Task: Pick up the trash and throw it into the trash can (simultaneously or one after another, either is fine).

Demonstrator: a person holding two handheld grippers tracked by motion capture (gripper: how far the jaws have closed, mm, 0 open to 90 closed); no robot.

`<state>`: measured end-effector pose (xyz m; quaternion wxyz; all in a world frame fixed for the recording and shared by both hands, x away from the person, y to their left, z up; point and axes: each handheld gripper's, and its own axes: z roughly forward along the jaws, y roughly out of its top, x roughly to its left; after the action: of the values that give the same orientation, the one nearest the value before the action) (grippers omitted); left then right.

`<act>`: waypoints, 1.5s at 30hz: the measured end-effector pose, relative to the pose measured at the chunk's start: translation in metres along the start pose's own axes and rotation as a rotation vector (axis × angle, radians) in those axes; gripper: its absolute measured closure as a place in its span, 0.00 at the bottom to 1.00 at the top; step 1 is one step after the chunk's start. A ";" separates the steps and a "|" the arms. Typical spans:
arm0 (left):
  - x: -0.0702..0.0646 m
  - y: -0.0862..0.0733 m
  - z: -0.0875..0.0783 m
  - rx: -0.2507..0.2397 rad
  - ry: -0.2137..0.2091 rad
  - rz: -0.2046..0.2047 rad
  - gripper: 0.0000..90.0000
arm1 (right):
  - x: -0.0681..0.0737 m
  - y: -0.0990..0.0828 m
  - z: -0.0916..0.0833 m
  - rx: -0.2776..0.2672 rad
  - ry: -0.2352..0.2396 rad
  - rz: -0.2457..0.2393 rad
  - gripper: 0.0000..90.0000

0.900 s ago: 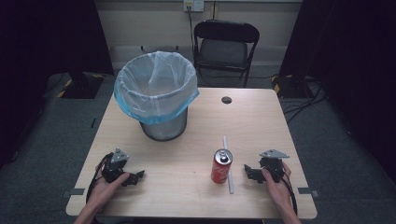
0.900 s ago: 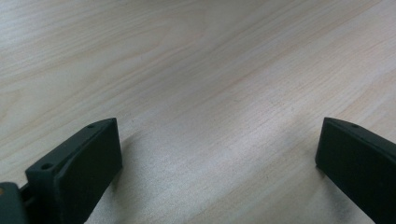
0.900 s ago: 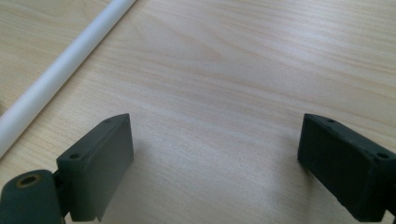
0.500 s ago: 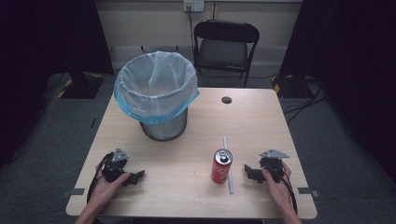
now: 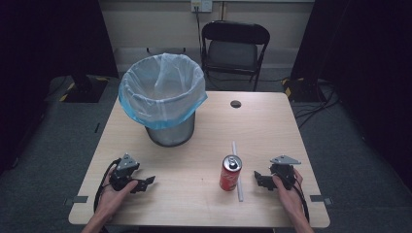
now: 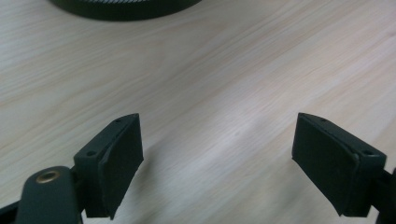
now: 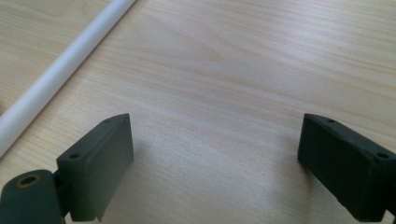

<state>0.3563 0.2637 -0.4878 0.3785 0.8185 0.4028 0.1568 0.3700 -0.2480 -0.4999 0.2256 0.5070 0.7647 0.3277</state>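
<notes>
A red soda can (image 5: 230, 173) stands upright on the wooden table (image 5: 262, 126), front of centre. A white straw (image 5: 236, 170) lies just right of the can; the same straw (image 7: 65, 65) crosses the upper left of the right gripper view. My right gripper (image 5: 257, 177) rests on the table right of the can, open, nothing between its jaws. My left gripper (image 5: 148, 182) rests near the front left, also open over bare wood. A metal bin (image 5: 171, 131) with a blue-edged liner (image 5: 163, 90) stands at the back left; the bin's dark base (image 6: 123, 7) edges the top of the left gripper view.
A small dark grommet hole (image 5: 235, 104) sits in the table's far middle. A black folding chair (image 5: 234, 46) stands behind the table. Cables (image 5: 316, 104) run over the floor at the right. Bare wood lies between the two grippers.
</notes>
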 end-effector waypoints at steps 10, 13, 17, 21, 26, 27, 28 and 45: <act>-0.021 0.016 0.000 -0.085 -0.087 0.026 0.18 | 0.000 0.000 0.000 -0.001 0.000 0.001 0.11; -0.031 0.026 0.002 -0.103 -0.109 0.055 0.18 | 0.000 0.000 0.000 0.000 0.000 0.001 0.11; -0.042 0.039 0.003 -0.128 -0.143 0.097 0.20 | 0.000 0.000 0.000 -0.001 0.000 0.001 0.11; -0.056 0.055 0.010 -0.149 -0.188 0.134 0.20 | 0.000 0.000 0.000 -0.001 0.000 0.000 0.11; -0.074 0.071 0.018 -0.166 -0.236 0.158 0.20 | 0.000 0.000 0.000 0.000 0.000 0.000 0.11; -0.078 0.074 0.020 -0.162 -0.247 0.169 0.20 | 0.000 0.000 0.000 0.000 0.000 -0.001 0.11; -0.081 0.076 0.021 -0.162 -0.254 0.178 0.21 | 0.000 0.000 0.000 -0.001 0.000 0.001 0.11; -0.125 0.106 0.051 -0.201 -0.419 0.200 0.19 | 0.000 0.000 0.000 0.000 0.000 0.000 0.11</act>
<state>0.3639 0.1003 -0.4362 0.5157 0.8272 0.2149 0.0598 0.3700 -0.2480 -0.4999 0.2257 0.5068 0.7648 0.3277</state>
